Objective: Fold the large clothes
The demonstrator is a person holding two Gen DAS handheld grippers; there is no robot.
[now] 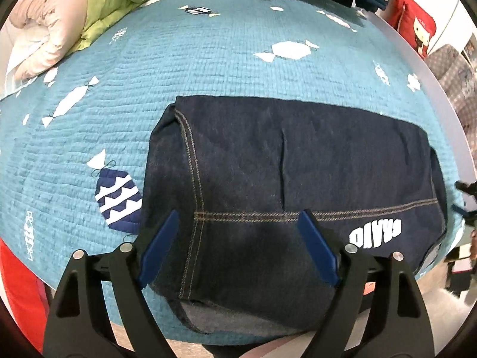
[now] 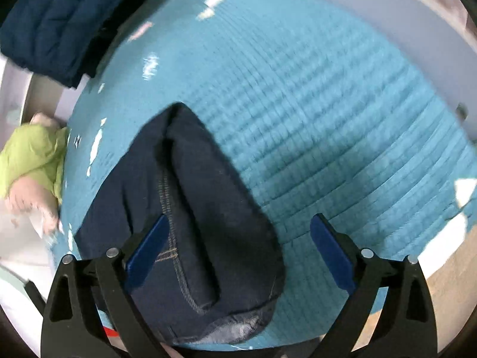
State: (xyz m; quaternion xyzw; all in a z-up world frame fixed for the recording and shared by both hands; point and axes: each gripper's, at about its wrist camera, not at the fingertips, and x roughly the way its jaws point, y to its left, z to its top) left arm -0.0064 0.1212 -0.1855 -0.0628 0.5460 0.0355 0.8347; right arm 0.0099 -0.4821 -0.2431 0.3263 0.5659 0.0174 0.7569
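Folded jeans lie on the quilt at its near edge, long axis running left to right. My left claw hovers wide open over their left end; my right claw, also wide open and empty, at their right end.

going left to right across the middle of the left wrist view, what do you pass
teal quilt → navy zigzag candy patch → folded dark denim garment → white lettering on the denim → pale table edge
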